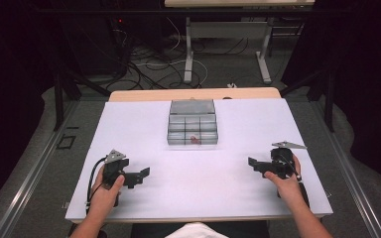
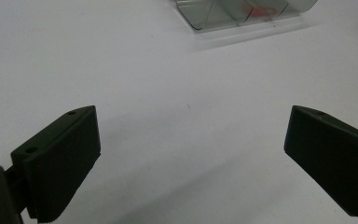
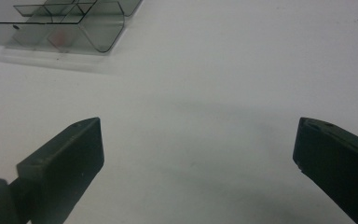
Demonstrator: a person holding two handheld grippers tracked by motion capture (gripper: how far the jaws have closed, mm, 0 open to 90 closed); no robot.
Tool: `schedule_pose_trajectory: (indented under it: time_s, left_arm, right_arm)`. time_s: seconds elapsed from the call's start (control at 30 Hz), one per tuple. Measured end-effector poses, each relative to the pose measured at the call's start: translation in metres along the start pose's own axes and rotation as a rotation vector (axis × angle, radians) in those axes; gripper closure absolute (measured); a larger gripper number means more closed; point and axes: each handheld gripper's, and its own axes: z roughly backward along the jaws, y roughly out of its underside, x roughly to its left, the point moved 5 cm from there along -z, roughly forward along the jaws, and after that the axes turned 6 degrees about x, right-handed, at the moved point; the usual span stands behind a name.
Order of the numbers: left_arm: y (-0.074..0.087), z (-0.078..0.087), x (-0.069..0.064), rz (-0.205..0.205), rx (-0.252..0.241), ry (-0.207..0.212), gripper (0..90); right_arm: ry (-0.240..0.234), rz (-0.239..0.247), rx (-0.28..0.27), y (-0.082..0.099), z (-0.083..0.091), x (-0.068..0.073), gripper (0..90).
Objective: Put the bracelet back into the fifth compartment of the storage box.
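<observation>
Left gripper (image 1: 138, 177): It sits low at the near left of the white table (image 1: 129, 124), held in the person's left hand (image 1: 106, 191). Its 2 black jaws are spread wide and hold nothing. It points in toward the middle of the table.

Right gripper (image 1: 254, 163): It sits at the near right, held in the right hand (image 1: 287, 181). Its 2 jaws are spread wide too, with only bare table between them. It also points inward.

Why they are like this: I think both grippers are waiting at the sides, wide and ready to grab, with the box between them and farther off.

Box (image 1: 192, 129): A clear grey plastic box stands past the middle of the table, well apart from both grippers. Thin walls split it into small rooms. Its lid looks folded open toward the back.

In the box: A small red thing (image 1: 195, 140) lies in a room in the front row, near the middle. In the left gripper view it shows as a reddish blur (image 2: 260, 10), so it is hard to tell what it is. The other rooms look empty.

Far off: Past the table there are desk legs and cables on the floor.
</observation>
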Motion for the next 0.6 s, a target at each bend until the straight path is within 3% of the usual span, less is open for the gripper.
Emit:
schedule_pose_trajectory:
  time_s: [0.33, 0.6]
  left_arm:
    - [0.0, 0.001, 0.0, -0.005, 0.016, 0.011, 3.5]
    - [0.0, 0.001, 0.001, -0.006, 0.019, 0.01, 3.5]
  right_arm:
    - [0.017, -0.097, -0.017, 0.005, 0.001, -0.021, 4.5]
    - [0.051, -0.122, -0.031, 0.005, 0.003, -0.033, 5.0]
